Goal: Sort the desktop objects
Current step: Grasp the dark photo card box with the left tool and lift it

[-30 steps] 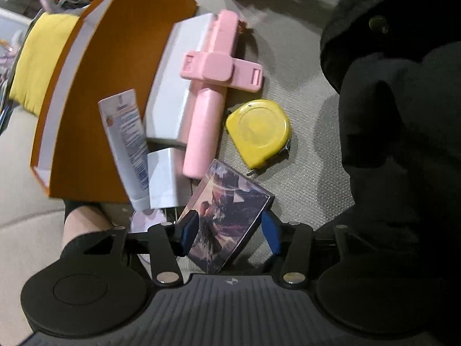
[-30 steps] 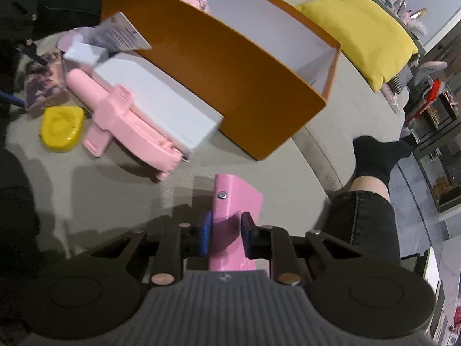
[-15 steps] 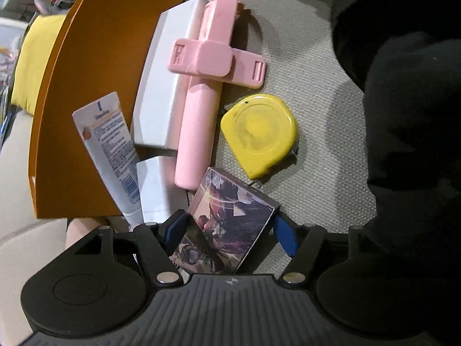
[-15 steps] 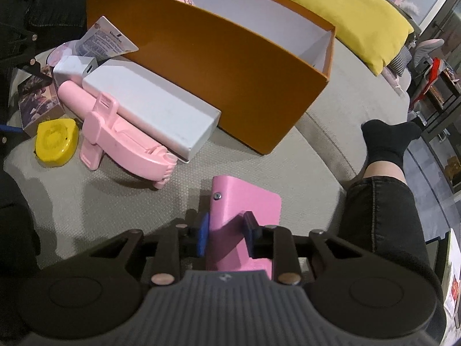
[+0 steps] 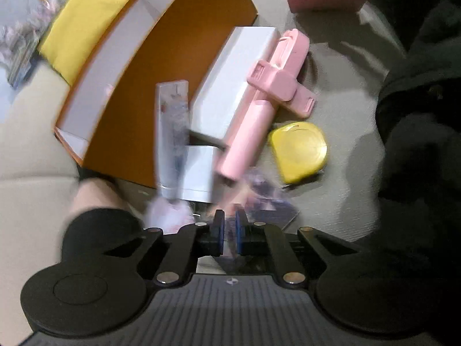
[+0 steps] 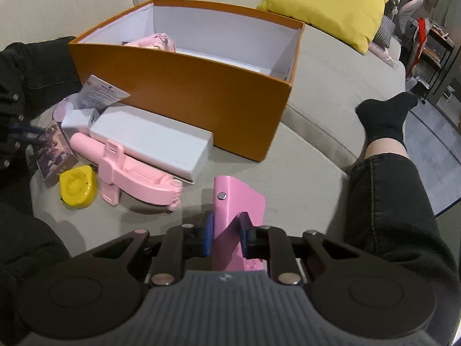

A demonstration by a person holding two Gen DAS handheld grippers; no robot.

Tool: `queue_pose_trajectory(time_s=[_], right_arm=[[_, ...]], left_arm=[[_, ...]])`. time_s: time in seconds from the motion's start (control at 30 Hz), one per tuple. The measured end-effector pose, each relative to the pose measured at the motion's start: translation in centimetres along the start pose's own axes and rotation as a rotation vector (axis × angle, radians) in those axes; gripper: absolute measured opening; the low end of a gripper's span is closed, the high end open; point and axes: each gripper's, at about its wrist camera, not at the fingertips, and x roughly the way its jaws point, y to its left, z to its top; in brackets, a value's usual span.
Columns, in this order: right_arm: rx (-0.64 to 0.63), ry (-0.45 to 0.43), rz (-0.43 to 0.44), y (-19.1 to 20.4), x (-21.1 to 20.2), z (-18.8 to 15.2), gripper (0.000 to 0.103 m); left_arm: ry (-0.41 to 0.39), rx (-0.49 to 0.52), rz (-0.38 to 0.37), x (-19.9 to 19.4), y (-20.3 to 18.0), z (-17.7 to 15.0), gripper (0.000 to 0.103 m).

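Pink leatherette is what the right claw pinches: a flat pink case with a metal snap, held on edge just above the sofa. Its jaws have just been closing on it and stand narrow. Only the near end is gripped and most of the case juts forward, so it may pivot or slide out on the way to the orange box. That box stands open, well ahead, with a pink thing already inside.

The left claw is the greater worry. Its jaws have just been closing and are now almost together, far too narrow to span the picture box across its width. Something purplish shows between the pads, but the view is blurred. The other camera shows the picture box tilted at the claw's tip, so at best a corner or thin edge seems nipped; I cannot tell whether it is truly held. Such a hold would likely fail on a lift, dropping the box onto the yellow tape measure just beside it.

A swing toward the orange box could also knock the tube leaning on its wall, or catch the pink holder lying against the long white box.
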Motion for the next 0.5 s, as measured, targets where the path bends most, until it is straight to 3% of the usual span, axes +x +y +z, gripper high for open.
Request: queue_pose_trajectory(time_s=[0.03, 0.07, 0.1, 0.17, 0.23, 0.4, 0.5], right_arm=[[-0.003, 0.002, -0.003, 0.1, 0.0, 0.0, 0.02], [-0.005, 0.003, -0.005, 0.3, 0.1, 0.0, 0.02], [-0.005, 0.003, -0.007, 0.4, 0.1, 0.0, 0.02], [-0.004, 0.0, -0.009, 0.5, 0.1, -0.1, 0.02], [-0.001, -0.001, -0.009, 0.5, 0.1, -0.2, 0.02], [0.005, 0.0, -0.004, 0.5, 0.1, -0.3, 0.02], [0.018, -0.001, 0.002, 0.3, 0.1, -0.3, 0.02]], left_arm=[[0.0, 0.011, -0.051, -0.2, -0.2, 0.0, 0.012], [-0.004, 0.034, -0.078, -0.4, -0.2, 0.0, 0.023], [-0.005, 0.068, -0.079, -0.3, -0.7, 0.0, 0.042], [-0.002, 0.163, -0.024, -0.2, -2.3, 0.0, 0.057], [0.011, 0.201, 0.006, 0.2, -2.9, 0.1, 0.057], [0.07, 0.201, -0.015, 2.0, -2.7, 0.2, 0.061], [0.078, 0.242, 0.029, 2.9, -3.3, 0.4, 0.072]])
